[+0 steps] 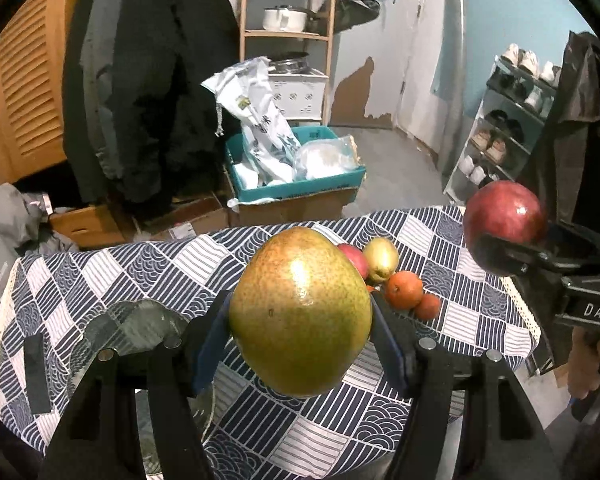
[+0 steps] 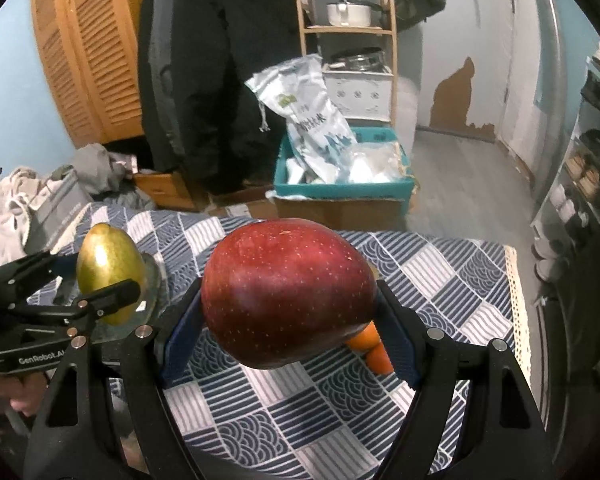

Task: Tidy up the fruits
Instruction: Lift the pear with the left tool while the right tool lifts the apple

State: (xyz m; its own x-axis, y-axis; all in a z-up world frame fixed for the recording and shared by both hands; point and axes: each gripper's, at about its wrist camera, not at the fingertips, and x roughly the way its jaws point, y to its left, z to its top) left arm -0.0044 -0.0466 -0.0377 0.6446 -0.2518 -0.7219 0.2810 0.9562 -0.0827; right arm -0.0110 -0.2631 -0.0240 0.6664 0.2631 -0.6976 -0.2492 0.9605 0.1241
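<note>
My left gripper (image 1: 300, 312) is shut on a yellow-green pear (image 1: 300, 324) and holds it above the table; the pear also shows in the right wrist view (image 2: 108, 276). My right gripper (image 2: 288, 300) is shut on a red apple (image 2: 284, 292), also held in the air; the apple shows at the right of the left wrist view (image 1: 504, 216). On the patterned tablecloth (image 1: 140, 264) lie a second red apple (image 1: 356, 258), a small pear (image 1: 382, 258) and two oranges (image 1: 404, 290), close together. A glass plate (image 1: 140, 324) lies at the left, under the left gripper.
The table's far edge drops to a floor with cardboard boxes and a teal crate (image 1: 300, 188) of bags. A shoe rack (image 1: 500, 128) stands at the right, dark coats (image 1: 148, 80) and a wooden shelf (image 1: 288, 12) behind.
</note>
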